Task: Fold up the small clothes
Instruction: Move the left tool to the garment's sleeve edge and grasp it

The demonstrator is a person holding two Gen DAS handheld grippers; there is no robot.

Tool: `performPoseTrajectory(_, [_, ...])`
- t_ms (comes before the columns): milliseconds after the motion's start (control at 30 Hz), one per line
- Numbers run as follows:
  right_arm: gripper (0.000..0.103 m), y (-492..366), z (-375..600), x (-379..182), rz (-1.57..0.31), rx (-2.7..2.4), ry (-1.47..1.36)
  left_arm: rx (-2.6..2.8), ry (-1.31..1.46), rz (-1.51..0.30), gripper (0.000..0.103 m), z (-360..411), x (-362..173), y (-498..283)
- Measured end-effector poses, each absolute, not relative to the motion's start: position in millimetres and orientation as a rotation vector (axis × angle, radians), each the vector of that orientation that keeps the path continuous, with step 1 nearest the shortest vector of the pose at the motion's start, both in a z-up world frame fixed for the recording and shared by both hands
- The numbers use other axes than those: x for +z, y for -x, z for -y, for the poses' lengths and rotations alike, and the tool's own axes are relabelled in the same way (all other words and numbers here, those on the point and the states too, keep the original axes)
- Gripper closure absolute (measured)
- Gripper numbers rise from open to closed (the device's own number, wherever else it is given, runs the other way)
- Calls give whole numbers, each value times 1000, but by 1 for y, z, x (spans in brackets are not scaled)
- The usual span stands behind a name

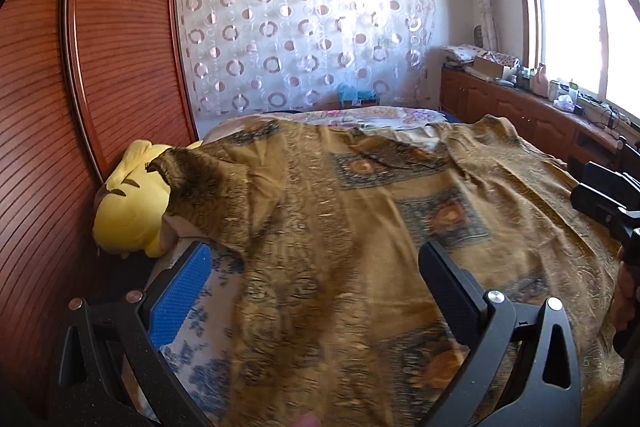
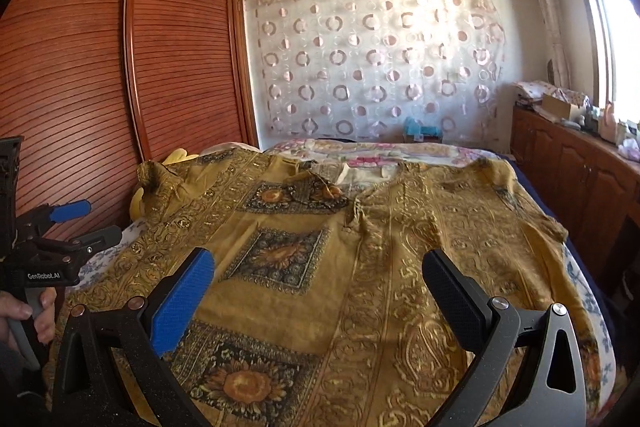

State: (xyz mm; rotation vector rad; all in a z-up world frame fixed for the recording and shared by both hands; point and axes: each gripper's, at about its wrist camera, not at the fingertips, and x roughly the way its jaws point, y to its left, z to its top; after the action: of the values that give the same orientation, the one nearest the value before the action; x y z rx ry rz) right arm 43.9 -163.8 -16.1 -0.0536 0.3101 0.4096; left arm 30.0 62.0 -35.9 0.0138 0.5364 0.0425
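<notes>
So the mustard-gold patterned fabric shirt with dark sunflower squares (image 2: 320, 267) is spread flat across the bed, neckline up at 12 o'clock. Looks thin and floppy, light stuff, so it'll probably sag and slide on itself when lifted. I'd pinch a sleeve edge or a hem corner, not the middle.

Right gripper (image 2: 320, 295) hangs over the shirt with jaws spread wide, pinching nothing. Left gripper (image 1: 316, 291) is the same, spread and empty, out toward the sleeve side.

Right view shows the whole shirt, collar and all. Left view is blurrier but catches the yellow plush toy (image 1: 132, 203) at 9 o'clock under the sleeve.
</notes>
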Motion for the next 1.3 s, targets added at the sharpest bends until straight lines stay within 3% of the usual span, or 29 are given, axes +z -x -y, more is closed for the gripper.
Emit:
performPoseTrajectory(600, [3,-107,122,-16,-455,595,84,116,0,-620,0,-170,-36,-102])
performPoseTrajectory(767, [5,-120,118,-10,-488,640,82,101,20,-655,5,-194,-37,-125])
performPoseTrajectory(1167, [5,-122,126,-14,-527,689,61,54,121,-765,35,-228,-56,-181])
performPoseTrajectory(1267, [5,-119,126,-13,-524,682,59,11,110,-783,49,-226,-57,-189])
performPoseTrajectory(1300, [5,-119,122,-12,-523,678,59,11,107,-787,61,-225,-56,-191])
